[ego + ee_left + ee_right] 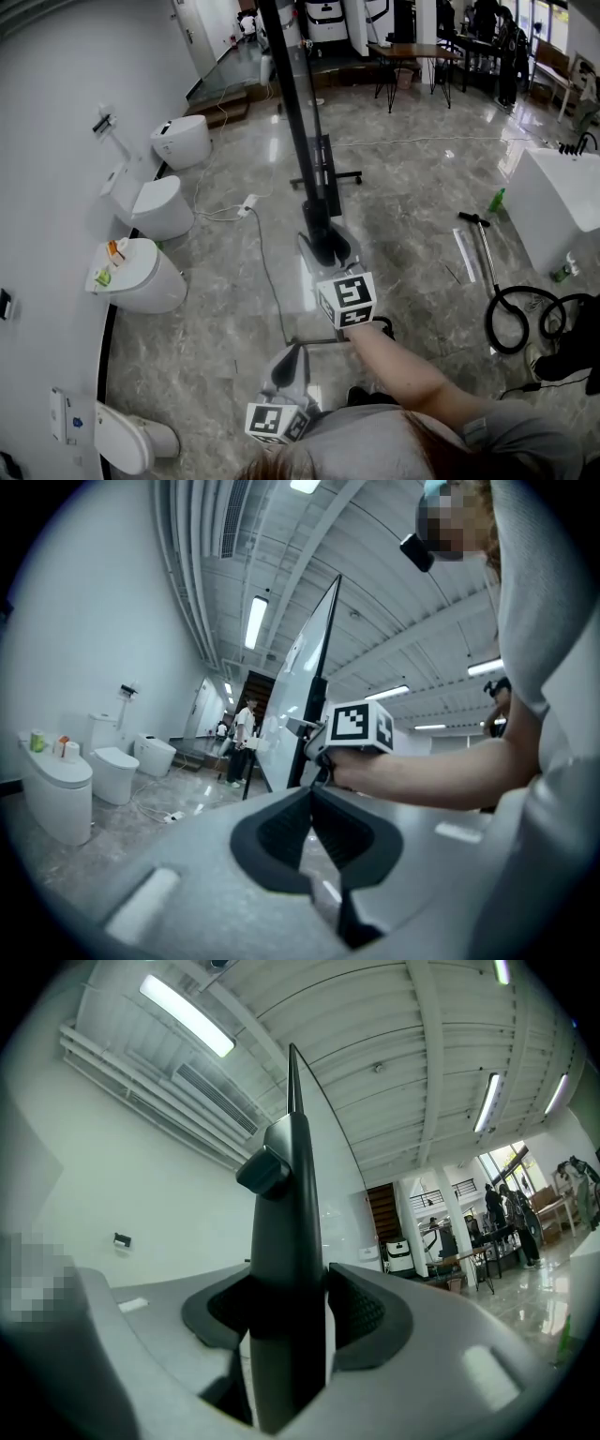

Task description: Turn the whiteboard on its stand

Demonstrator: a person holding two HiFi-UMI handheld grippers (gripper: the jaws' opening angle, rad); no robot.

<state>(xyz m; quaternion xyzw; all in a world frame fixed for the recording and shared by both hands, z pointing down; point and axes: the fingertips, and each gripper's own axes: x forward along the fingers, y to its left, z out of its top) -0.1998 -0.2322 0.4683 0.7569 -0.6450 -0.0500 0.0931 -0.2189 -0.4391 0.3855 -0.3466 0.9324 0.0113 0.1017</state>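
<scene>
The whiteboard (298, 122) stands edge-on ahead of me in the head view, a dark line running from the 12 o'clock border down to the picture's centre, carried on its stand (319, 340). My right gripper (289, 1274) is clamped on the board's dark edge frame, which fills the space between the two pads. My left gripper (311, 797) hangs at 6 o'clock of the right one, jaws pressed together at the tips with nothing between them. I judge the panel to be stiff, broad and fairly heavy, with a smooth writing face that would let pads slide. The frame edge is therefore the correct place to hold, since it offers a firm lip and good leverage for the turn. The stand appears to ride on casters, so a sideways push may roll the whole unit rather than swing the board. A floor cable (267, 272) lies at 9 o'clock of the stand. The pivot is not visible in any view. The board's top is cut off in the head view. A dark lump (263, 1172) on the frame may be a lock or a clip; I cannot tell which.
</scene>
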